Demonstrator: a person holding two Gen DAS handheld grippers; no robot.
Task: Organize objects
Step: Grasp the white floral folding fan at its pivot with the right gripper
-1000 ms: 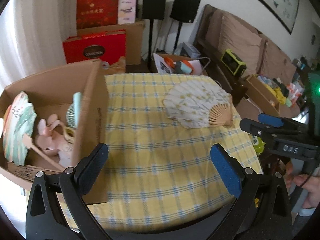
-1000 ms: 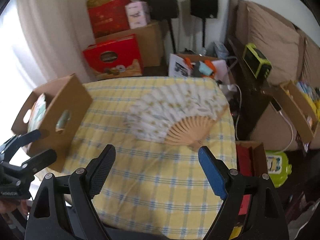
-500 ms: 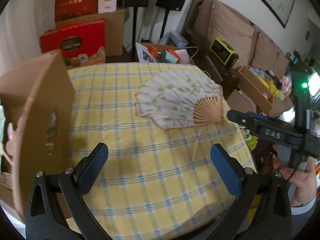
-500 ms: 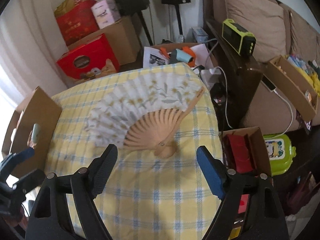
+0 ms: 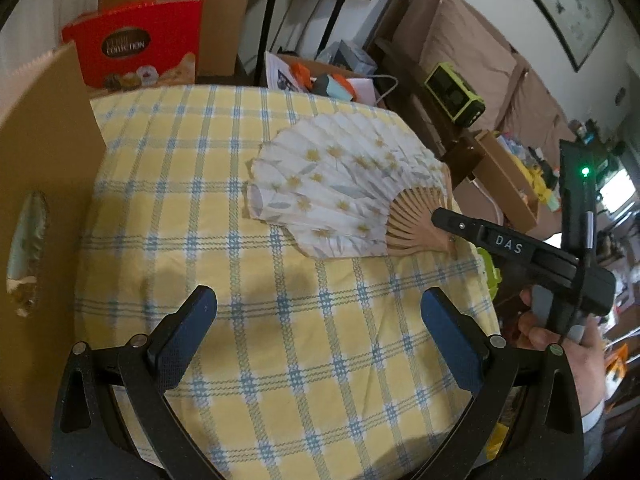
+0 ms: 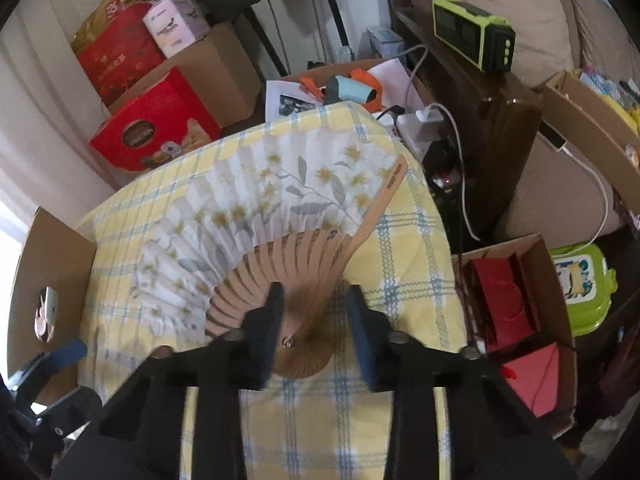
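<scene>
1. Two grippers, one target. My right gripper (image 6: pixel 316 328) sits at the pivot end of the folding fan (image 6: pixel 256 232), its jaws partly closed, one on each side of the wooden ribs. The frame is blurred there, so I cannot tell whether the pads are pressing on the wood yet. My left gripper (image 5: pixel 316 332) hangs spread wide over the checked tablecloth (image 5: pixel 280 360), holding nothing.

2. The fan lies open and flat near the far right corner of the table, its rivet end close to the edge. If I push forward while closing, it could slide on the cloth and go over the side toward the red-filled carton (image 6: pixel 516 300) on the floor.

3. The ribs are thin and fanned out. If I pinch across only a few of them instead of at the pivot, I expect the fan to swing or fold partly shut as I lift — and the paper leaf could crease.

4. The cloth is loose. If my lower finger catches a fold, the cloth would drag along with the fan.

5. The cardboard box (image 5: pixel 44 184) at the table's left is the likely destination. An open fan is wide, so its leaf may snag on the box wall on the way in.
</scene>
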